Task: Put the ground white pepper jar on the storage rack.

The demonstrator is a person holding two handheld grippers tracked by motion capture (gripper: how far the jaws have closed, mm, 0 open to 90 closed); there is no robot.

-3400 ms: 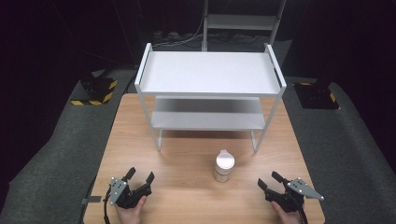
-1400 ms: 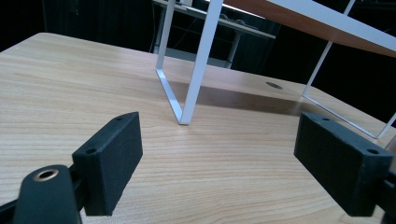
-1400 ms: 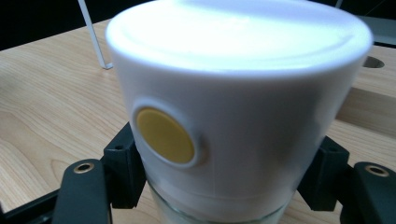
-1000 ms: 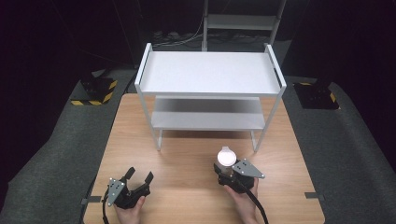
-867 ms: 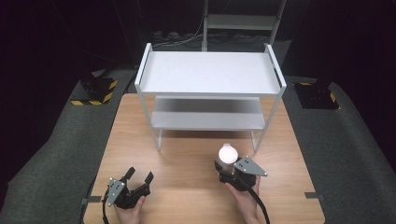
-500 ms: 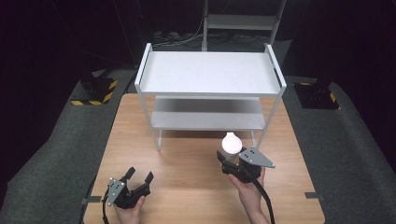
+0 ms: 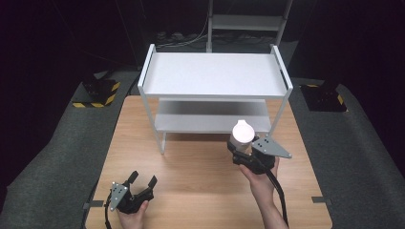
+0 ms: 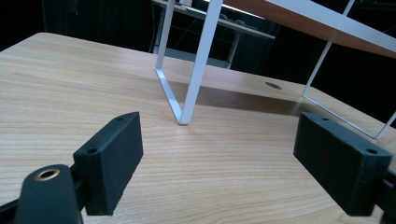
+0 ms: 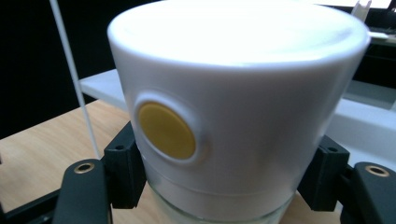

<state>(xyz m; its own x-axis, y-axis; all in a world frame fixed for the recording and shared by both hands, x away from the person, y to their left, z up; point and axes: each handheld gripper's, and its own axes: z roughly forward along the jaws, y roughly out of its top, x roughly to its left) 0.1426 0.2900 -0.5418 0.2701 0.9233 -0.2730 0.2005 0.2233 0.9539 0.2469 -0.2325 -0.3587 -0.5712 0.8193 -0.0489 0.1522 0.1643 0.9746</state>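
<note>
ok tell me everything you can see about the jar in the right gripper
The jar has a wide white lid, plastic by its look, with a round yellow spot on its side, and a clear glass body just showing below. It stands upright, clamped between the black jaws of the right gripper, which press on it just under the lid. It is held in front of the white shelf unit, near its lower shelf.

White-lidded jar with a round yellow dot on the lid's side and clear glass below, gripped between black jaws of the right gripper, topped by a grey plate. Left gripper black as well, with a grey plate. White two-tier shelf. Light wood-grain table. Grey floor padding alongside, with yellow-and-black striped blocks.
</note>
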